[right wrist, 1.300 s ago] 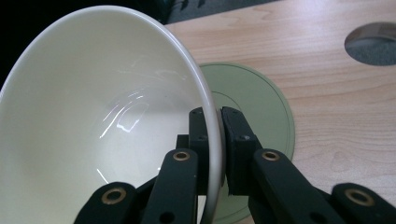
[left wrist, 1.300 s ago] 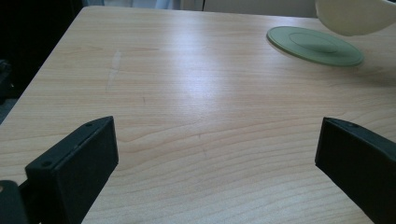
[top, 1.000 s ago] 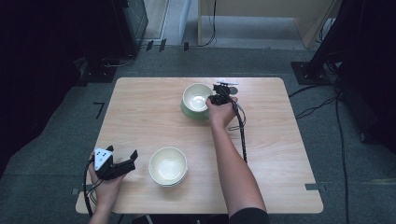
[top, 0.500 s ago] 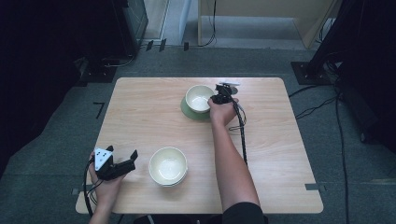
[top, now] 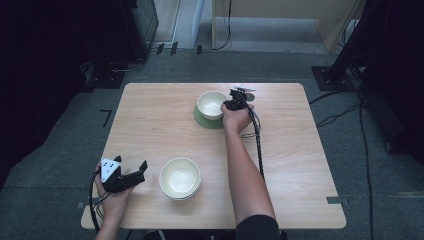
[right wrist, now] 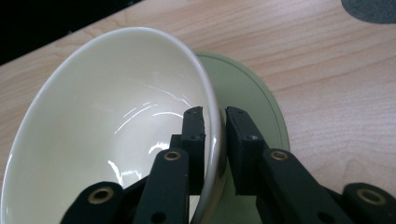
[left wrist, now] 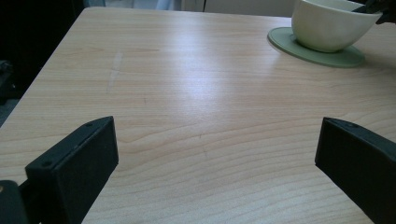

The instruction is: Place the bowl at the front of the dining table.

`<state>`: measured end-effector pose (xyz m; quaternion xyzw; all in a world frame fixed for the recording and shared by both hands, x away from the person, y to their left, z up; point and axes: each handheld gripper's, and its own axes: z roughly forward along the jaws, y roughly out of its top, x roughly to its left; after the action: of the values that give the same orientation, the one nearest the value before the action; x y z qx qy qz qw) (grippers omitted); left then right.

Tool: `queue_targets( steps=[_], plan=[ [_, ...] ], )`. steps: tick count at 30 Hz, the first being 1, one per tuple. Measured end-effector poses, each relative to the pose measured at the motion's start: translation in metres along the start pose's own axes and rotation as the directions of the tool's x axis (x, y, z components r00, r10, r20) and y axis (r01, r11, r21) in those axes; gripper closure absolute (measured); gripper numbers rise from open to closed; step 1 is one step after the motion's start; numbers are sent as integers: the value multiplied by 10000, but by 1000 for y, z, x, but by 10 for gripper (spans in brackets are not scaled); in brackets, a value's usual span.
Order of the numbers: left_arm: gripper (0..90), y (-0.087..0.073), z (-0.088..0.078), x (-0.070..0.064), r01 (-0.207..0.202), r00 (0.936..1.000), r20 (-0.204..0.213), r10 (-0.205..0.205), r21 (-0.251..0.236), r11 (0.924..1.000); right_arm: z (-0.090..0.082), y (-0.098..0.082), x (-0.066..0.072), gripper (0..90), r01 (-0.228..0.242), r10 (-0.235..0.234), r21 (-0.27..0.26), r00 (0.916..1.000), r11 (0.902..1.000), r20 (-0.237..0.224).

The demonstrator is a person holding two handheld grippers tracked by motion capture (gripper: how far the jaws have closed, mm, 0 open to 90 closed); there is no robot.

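Note:
A cream bowl (top: 212, 105) sits on a round green coaster (top: 205, 121) at the far middle of the wooden table (top: 300, 150). My right gripper (top: 231, 105) is at the bowl's right side. In the right gripper view my right gripper (right wrist: 215, 114) is shut on the bowl (right wrist: 116, 116), one jaw inside the rim and one outside, over the coaster (right wrist: 247, 93). My left gripper (top: 131, 162) is open and holds nothing near the front left corner. In the left gripper view my left gripper (left wrist: 217, 126) spans bare wood, with the bowl (left wrist: 334, 23) and coaster (left wrist: 322, 53) far off.
A stack of cream bowls (top: 180, 177) stands near the front edge, just right of my left gripper. My right forearm (top: 245, 170) crosses the table's middle, with a cable (top: 259, 145) beside it. Dark equipment and cables lie on the floor around the table.
The bowl and my right gripper have shifted very slightly to the right and nearer. My left gripper has stayed where it was.

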<state>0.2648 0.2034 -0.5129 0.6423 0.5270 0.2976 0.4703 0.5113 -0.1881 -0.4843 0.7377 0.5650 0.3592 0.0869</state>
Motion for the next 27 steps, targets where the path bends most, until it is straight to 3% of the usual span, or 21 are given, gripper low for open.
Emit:
queue_targets(
  steps=[3, 7, 9, 12, 13, 14, 16, 17, 20, 23, 25, 26, 27],
  plan=[
    [0, 0, 0, 0, -7, 10000, -14, 7, 3, 10000, -1, 0, -3, 780, -111, 108, -106, 9997, 9999, -227],
    [0, 0, 0, 0, -43, 10000, -38, 43, 43, 10000, -3, -1, -12, 596, -387, 361, -170, 9903, 9991, -1342],
    [0, 0, 0, -1, -62, 10000, -51, 62, 67, 10000, -6, -1, -13, 504, -225, 200, -157, 9894, 9996, -1435],
    [0, 0, 1, -1, -68, 10000, -44, 68, 83, 9999, -11, -2, -14, 517, -362, 302, -362, 9877, 9987, -1532],
    [0, 0, 1, 0, -74, 10000, -28, 75, 118, 9999, -14, -2, -15, 505, -671, 589, -419, 9831, 9969, -1736],
    [0, 1, 1, 0, -72, 10000, -8, 72, 129, 9999, -17, -3, -16, 470, -954, 873, -275, 9729, 9951, -2143],
    [0, 1, 1, 0, -29, 10000, 7, 29, 133, 9999, -22, -5, -16, 444, -963, 910, -128, 9701, 9953, -2249],
    [0, 1, 1, 0, -54, 10000, -13, 55, 133, 9999, -25, -6, -15, 444, -685, 652, -86, 9755, 9976, -2101],
    [0, 0, 1, -2, -116, 9999, -47, 116, 125, 9999, -31, -8, -14, 406, -323, 265, -274, 9811, 9991, -1917],
    [0, 0, 1, -2, -178, 9998, -73, 179, 149, 9997, -35, -10, -14, 365, 158, -257, -495, 9778, 9987, -2079],
    [0, 0, 2, -2, -186, 9998, -76, 188, 161, 9997, -40, -14, -14, 278, 516, -707, -837, 9672, 9952, -2439],
    [0, 0, 2, -2, -186, 9998, -75, 187, 163, 9997, -40, -14, -14, 278, 516, -707, -837, 9672, 9952, -2439],
    [0, 0, 2, -2, -194, 9998, -77, 195, 157, 9997, -43, -17, -13, 207, 936, -1139, -1033, 9705, 9902, -2123]
  ],
)
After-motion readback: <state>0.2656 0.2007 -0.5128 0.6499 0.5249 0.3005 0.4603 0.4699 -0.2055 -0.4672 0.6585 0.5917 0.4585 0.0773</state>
